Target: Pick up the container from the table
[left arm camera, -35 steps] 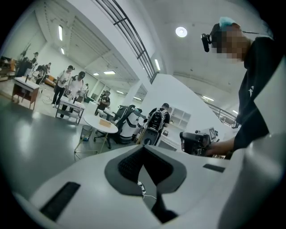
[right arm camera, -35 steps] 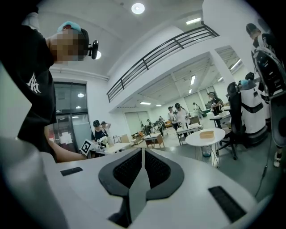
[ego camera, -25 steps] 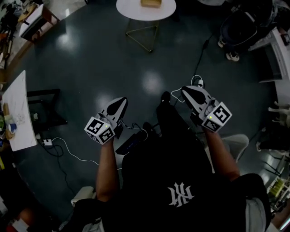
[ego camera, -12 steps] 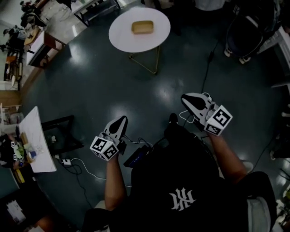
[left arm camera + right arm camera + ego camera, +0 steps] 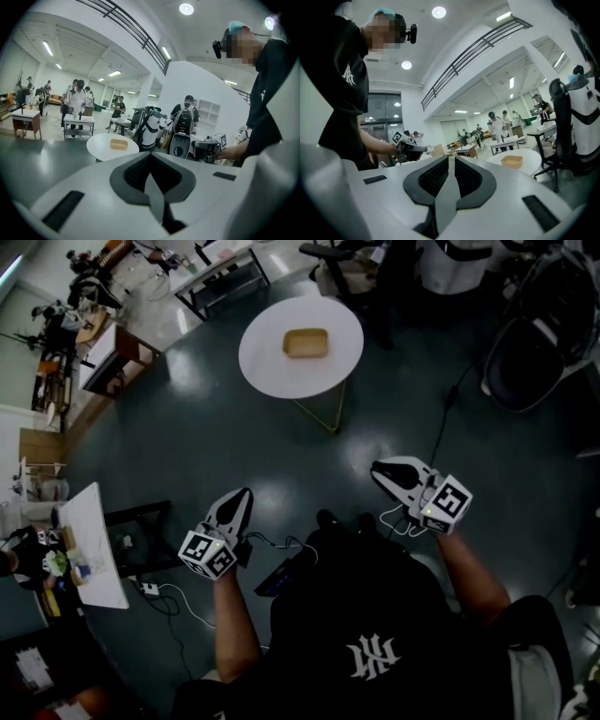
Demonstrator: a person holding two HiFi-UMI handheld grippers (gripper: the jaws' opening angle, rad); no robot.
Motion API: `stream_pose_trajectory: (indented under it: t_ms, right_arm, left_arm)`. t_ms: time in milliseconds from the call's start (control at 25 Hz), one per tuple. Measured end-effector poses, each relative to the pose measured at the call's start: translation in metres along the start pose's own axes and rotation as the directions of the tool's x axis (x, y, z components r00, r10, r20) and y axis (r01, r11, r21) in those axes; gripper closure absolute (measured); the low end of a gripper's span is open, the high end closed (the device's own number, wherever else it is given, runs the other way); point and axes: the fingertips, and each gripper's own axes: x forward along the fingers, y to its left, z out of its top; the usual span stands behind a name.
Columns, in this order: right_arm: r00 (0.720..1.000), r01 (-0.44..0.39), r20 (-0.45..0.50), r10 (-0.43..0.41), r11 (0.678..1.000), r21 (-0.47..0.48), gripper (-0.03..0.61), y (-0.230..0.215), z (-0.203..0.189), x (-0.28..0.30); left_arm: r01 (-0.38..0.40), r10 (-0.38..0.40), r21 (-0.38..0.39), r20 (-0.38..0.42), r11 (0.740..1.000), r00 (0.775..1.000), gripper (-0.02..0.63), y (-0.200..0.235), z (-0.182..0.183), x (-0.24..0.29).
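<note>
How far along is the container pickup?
Done: nothing; the tan rectangular container sits untouched on the round white table. In hand: nothing; the left claw and the right claw are shut and empty, well short of the table. Left: the approach, opening a claw, grasp and lift.

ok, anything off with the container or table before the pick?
Nothing stands out. The container sits upright near the middle of the round table. The left gripper and right gripper are shut and empty, well short of it.
</note>
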Motion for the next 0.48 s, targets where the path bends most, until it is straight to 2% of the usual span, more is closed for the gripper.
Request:
stream_pose_trajectory:
  t_ms: [80,160,280,400,480]
  right_arm:
    - [0.997,-0.072,-0.005,0.072,0.997,-0.008,0.531,0.000,0.001,0.015]
    - [0.994,-0.108,-0.028,0.108,0.994,-0.023,0.531,-0.006,-0.001,0.028]
    - [0.993,-0.116,-0.038,0.115,0.993,-0.024,0.531,-0.022,0.005,0.043]
    - [0.989,-0.141,-0.053,0.141,0.990,0.005,0.531,-0.038,0.012,0.062]
    - [0.986,-0.144,-0.083,0.146,0.989,0.019,0.531,-0.056,0.014,0.078]
  left_arm:
    - [-0.005,0.005,-0.001,0.012,1.000,1.000,0.614,0.013,0.006,0.013]
    - [0.005,-0.005,-0.002,0.020,1.000,1.000,0.614,0.021,0.010,0.027]
    - [0.038,-0.035,-0.049,0.059,0.998,0.998,0.614,0.036,0.021,0.049]
    - [0.095,-0.075,-0.132,0.150,0.987,0.986,0.614,0.059,0.041,0.076]
    - [0.113,-0.089,-0.147,0.163,0.983,0.983,0.614,0.081,0.049,0.099]
